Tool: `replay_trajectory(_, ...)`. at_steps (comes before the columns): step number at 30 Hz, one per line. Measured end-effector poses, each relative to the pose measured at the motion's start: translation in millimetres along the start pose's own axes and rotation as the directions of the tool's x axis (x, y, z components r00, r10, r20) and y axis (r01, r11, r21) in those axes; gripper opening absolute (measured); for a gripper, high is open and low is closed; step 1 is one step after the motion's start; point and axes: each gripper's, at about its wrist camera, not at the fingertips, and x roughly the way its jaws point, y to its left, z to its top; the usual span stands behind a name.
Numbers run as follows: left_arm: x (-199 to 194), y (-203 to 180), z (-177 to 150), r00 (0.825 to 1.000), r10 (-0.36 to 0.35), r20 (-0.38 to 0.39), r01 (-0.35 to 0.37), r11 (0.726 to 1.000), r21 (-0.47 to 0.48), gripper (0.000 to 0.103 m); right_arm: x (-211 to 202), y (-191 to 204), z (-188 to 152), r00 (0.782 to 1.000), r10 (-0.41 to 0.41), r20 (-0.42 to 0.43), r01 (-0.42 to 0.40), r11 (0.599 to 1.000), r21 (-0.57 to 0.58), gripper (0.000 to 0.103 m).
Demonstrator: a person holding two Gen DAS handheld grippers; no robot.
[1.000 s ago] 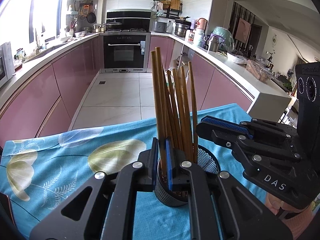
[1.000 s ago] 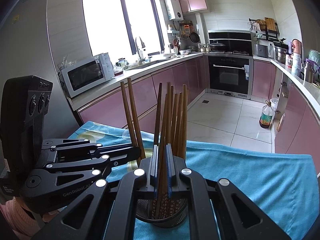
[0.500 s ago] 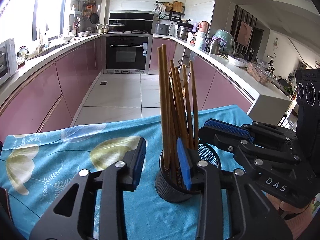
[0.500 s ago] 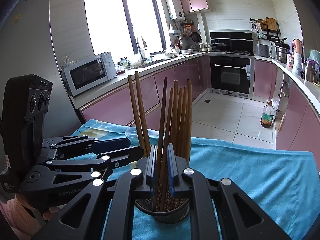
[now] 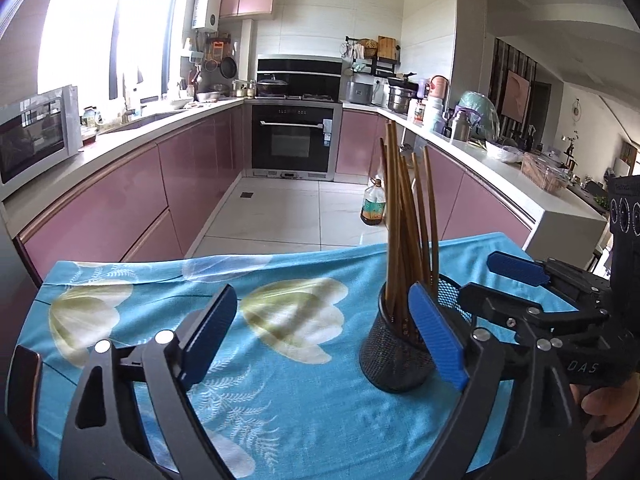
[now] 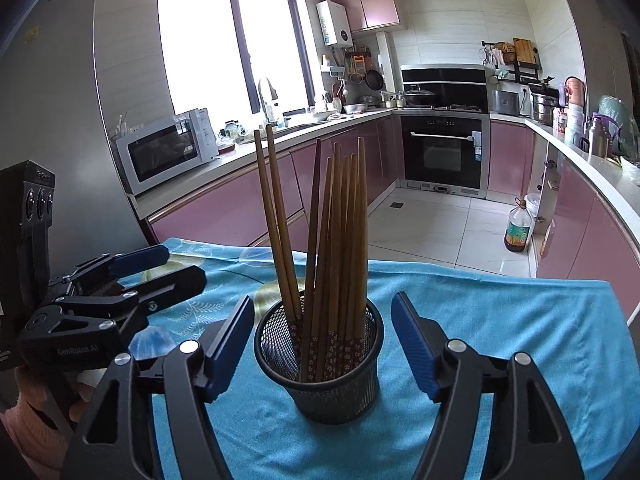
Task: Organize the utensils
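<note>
A black mesh cup (image 6: 320,364) stands upright on the blue floral tablecloth (image 6: 500,320) and holds several brown wooden chopsticks (image 6: 340,240), tips down. The cup also shows in the left wrist view (image 5: 394,352), with the chopsticks (image 5: 404,216) standing in it. My right gripper (image 6: 322,344) is open and empty, with the cup between its blue pads. My left gripper (image 5: 324,336) is open and empty; its right pad lies just in front of the cup. Each gripper shows in the other's view: the right gripper (image 5: 532,280) and the left gripper (image 6: 156,268).
The table's far edge drops to a tiled kitchen floor. An oil bottle (image 6: 518,230) stands on the floor by the pink cabinets. A dark phone-like object (image 5: 24,384) lies at the table's left edge. A microwave (image 6: 168,152) sits on the counter.
Both grippers have opened and let go of the chopsticks, which now stand free in the cup. Both have drawn back from the cup; the left one has shifted left.
</note>
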Motion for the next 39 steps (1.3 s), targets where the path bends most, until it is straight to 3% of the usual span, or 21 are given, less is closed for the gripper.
replay_trajectory(2,-10,6,-6,0.999,0.03,0.02,-0.03,1.0,-0.001,0.097,-5,3,-4,1.0,-0.016,0.015,0.016,1.0,-0.005,0.08)
replay_trajectory(7,-34,19,-17,0.994,0.082,0.068,-0.081,0.997,-0.016,0.097,-18,11,-17,0.997,-0.047,0.061,0.049,0.998,-0.03,0.097)
replay_trajectory(15,-69,22,-31,0.977,0.154,0.145,-0.154,0.988,-0.011,0.097,-37,25,-35,0.986,-0.084,0.143,0.095,0.993,-0.072,0.096)
replay_trajectory(24,-89,26,-40,0.972,0.158,0.173,-0.152,0.987,-0.046,0.097,-48,36,-46,0.98,-0.089,0.179,0.104,0.992,-0.078,0.097)
replay_trajectory(39,-109,26,-52,0.949,0.196,0.246,-0.189,0.981,-0.051,0.097,-53,46,-58,0.976,-0.084,0.201,0.105,0.99,-0.095,0.097)
